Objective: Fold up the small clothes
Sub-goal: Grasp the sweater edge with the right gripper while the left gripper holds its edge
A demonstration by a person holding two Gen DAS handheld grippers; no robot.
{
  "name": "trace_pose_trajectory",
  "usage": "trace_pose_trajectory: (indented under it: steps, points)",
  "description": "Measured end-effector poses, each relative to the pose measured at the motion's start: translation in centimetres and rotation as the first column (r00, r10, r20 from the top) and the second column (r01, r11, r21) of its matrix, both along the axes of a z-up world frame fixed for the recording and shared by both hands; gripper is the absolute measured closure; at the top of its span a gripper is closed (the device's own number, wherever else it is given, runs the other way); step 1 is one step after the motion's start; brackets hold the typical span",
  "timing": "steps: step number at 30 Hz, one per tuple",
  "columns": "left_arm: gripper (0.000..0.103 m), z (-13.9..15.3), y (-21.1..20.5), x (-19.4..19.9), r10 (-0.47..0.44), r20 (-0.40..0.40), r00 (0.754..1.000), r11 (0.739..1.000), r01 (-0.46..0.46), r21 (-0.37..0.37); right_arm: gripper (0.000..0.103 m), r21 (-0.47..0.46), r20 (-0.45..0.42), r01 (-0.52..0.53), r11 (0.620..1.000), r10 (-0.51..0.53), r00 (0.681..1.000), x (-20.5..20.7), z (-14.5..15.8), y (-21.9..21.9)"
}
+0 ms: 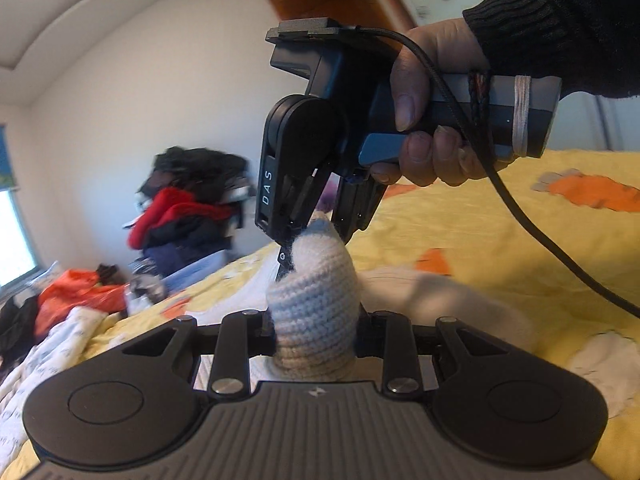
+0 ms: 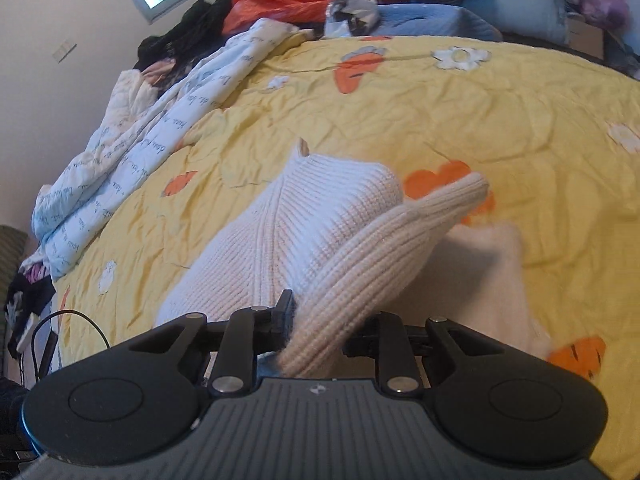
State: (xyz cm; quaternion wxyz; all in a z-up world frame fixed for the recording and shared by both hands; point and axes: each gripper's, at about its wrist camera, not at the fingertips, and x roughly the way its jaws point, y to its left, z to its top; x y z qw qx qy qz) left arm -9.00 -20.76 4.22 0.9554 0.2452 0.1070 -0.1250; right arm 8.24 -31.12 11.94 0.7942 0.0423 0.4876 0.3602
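A cream knitted sweater lies on the yellow bedspread. In the right wrist view my right gripper is shut on a ribbed fold of it, which rises off the bed. The left wrist view shows my left gripper shut on a bunched piece of the same knit. A hand in a dark sleeve holds the right gripper directly above it, pinching the top of that piece. The two grippers are very close together.
A pile of dark and red clothes stands beyond the bed's far edge. An orange bag and a white printed quilt lie along the bed's left side. The right gripper's black cable hangs across the bedspread.
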Motion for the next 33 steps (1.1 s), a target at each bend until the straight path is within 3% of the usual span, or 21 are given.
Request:
trace_pose_trajectory:
  steps: [3, 5, 6, 8, 9, 12, 15, 17, 20, 23, 26, 27, 28, 30, 33]
  points:
    - [0.073, -2.0, -2.6, -0.2, -0.061, -0.025, 0.998, 0.996, 0.063, 0.056, 0.079, 0.031, -0.038, 0.087, 0.996, -0.086, 0.996, -0.9, -2.3, -4.3]
    - [0.073, -4.2, -4.0, 0.0, -0.087, -0.046, 0.995, 0.988, 0.092, 0.123, 0.079, 0.044, -0.070, 0.143, 0.989, -0.140, 0.988, -1.4, -4.3, -6.4]
    - [0.073, -5.4, -4.4, -0.1, -0.091, -0.019, 0.996, 0.981, 0.093, 0.170, 0.079, 0.054, -0.086, 0.171, 0.984, -0.166, 0.982, -1.5, -5.3, -7.1]
    - [0.071, -6.5, -4.9, -0.7, -0.102, 0.045, 0.994, 0.969, 0.089, 0.231, 0.062, 0.111, -0.106, 0.248, 0.962, -0.236, 0.966, -1.8, -7.0, -8.6]
    - [0.068, -6.3, -4.6, -0.8, -0.111, 0.048, 0.993, 0.970, 0.098, 0.223, 0.059, 0.157, -0.120, 0.273, 0.949, -0.256, 0.959, -1.9, -7.5, -9.2]
    - [0.064, -5.0, -3.1, -1.4, -0.147, 0.082, 0.986, 0.967, 0.126, 0.219, 0.052, 0.257, -0.149, 0.367, 0.894, -0.338, 0.929, -2.4, -7.1, -11.9]
    - [0.046, -4.9, -1.9, -2.0, -0.180, 0.134, 0.974, 0.958, 0.143, 0.248, 0.051, 0.327, -0.030, 0.435, 0.839, -0.451, 0.892, -3.3, -4.4, -13.6]
    - [0.045, -5.5, -2.3, -2.2, -0.199, 0.133, 0.971, 0.940, 0.151, 0.304, 0.052, 0.325, 0.025, 0.404, 0.855, -0.435, 0.900, -2.9, -2.9, -13.0]
    - [0.045, -6.1, -3.1, -2.6, -0.206, 0.120, 0.971, 0.928, 0.154, 0.339, 0.051, 0.297, 0.020, 0.313, 0.902, -0.334, 0.942, -1.6, -2.3, -10.4]
    - [0.045, -5.8, -3.9, -2.3, -0.206, 0.117, 0.972, 0.927, 0.155, 0.343, 0.049, 0.182, 0.000, 0.260, 0.949, -0.264, 0.965, 0.4, -3.6, -7.3]
    - [0.046, -6.2, -4.6, -1.9, -0.223, 0.104, 0.969, 0.908, 0.168, 0.383, 0.049, 0.073, -0.032, 0.269, 0.960, -0.267, 0.963, 2.1, -5.6, -5.5]
    - [0.055, -6.2, -5.0, -2.1, -0.224, 0.084, 0.971, 0.905, 0.175, 0.389, 0.049, 0.055, -0.048, 0.277, 0.959, -0.274, 0.961, 2.4, -6.3, -5.2]
    - [0.069, -6.1, -5.1, -1.7, -0.224, 0.074, 0.972, 0.903, 0.178, 0.390, 0.062, 0.071, -0.050, 0.273, 0.959, -0.269, 0.962, 2.0, -6.6, -5.3]
    - [0.071, -5.8, -5.2, -1.6, -0.241, 0.066, 0.968, 0.899, 0.197, 0.390, 0.083, 0.094, -0.047, 0.277, 0.956, -0.273, 0.961, 1.8, -6.3, -5.7]
    - [0.072, -5.2, -5.5, -1.9, -0.257, 0.080, 0.963, 0.905, 0.211, 0.368, 0.088, 0.130, 0.032, 0.240, 0.962, -0.246, 0.969, 0.5, -4.1, -6.8]
